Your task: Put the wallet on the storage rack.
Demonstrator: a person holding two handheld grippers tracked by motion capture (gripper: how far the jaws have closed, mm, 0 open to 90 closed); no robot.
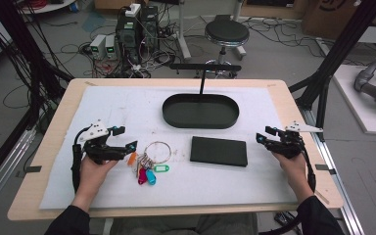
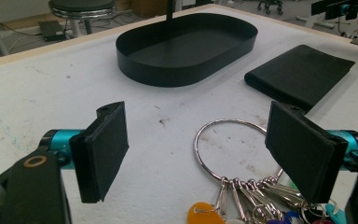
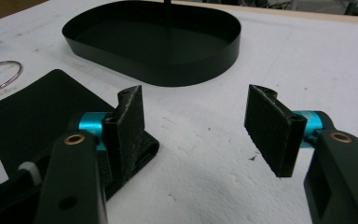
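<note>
We hold the left gripper (image 1: 125, 138) low over the white mat (image 1: 117, 105), jaws wide apart with nothing between the pads. The key ring (image 1: 157, 151) lies flat on the mat just beside this gripper, toward the table's centre. In the left gripper view the steel ring (image 2: 223, 149) sits ahead of the jaws and nearer the right-hand pad, apart from both pads; its bunch of keys with coloured tags (image 1: 147, 172) trails back toward us, with the orange tag (image 2: 203, 213) at the lower edge of that view.

We hold the right gripper (image 1: 266, 136) near the right edge of the mat, jaws parted at a moderate width and empty. In the right gripper view bare mat shows between its pads; the black wallet (image 3: 32, 114) lies beside and partly behind the left-hand jaw.

By size, the layout is as follows. The wooden table (image 1: 54, 142) carries the mat, which is marked with small dark specks. The black oval tray (image 1: 200, 111) stands at the far centre, a thin upright post rising behind it. The wallet (image 1: 219, 151) lies flat between the tray and us, to the right of the key ring and well apart from it.

Beyond the table, the grey floor holds a round stool (image 1: 226, 33), electronic boxes (image 1: 137, 29) and loose cables. We read no lettering on any item.
</note>
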